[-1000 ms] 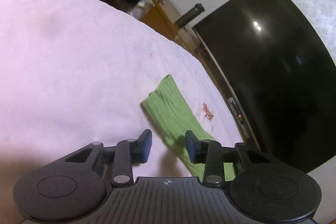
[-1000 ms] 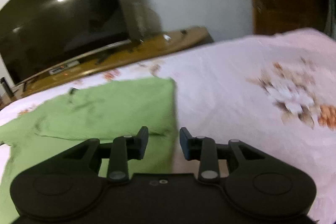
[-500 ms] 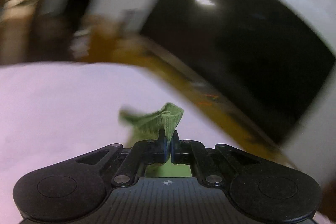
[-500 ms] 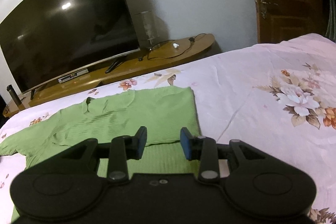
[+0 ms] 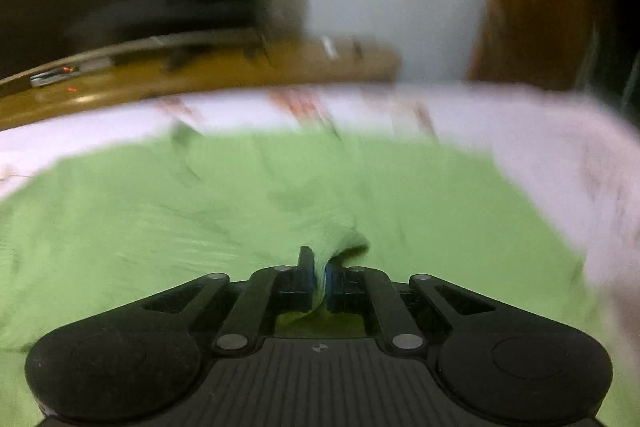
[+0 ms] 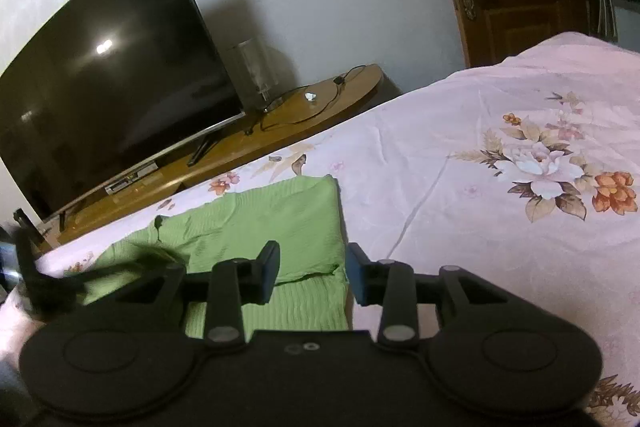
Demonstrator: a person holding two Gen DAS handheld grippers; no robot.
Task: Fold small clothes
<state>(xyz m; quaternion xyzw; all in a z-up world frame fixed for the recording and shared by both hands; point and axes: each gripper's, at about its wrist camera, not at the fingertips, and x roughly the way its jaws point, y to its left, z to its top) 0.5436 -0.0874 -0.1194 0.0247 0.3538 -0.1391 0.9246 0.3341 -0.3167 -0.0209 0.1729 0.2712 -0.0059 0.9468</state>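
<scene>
Left tool (image 5: 319, 271) is now pinching the sleeve of the green top (image 5: 224, 211), having been open a second ago, and is carrying it across the body. Right tool (image 6: 312, 273) is hovering open over the folded right edge, gripping nothing. Top is lying on the bed (image 6: 500, 227); the fold is progressing.

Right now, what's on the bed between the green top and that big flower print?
Only bare pink bedsheet, creased, lies between the green top and the flower print, seen in the right wrist view.
</scene>
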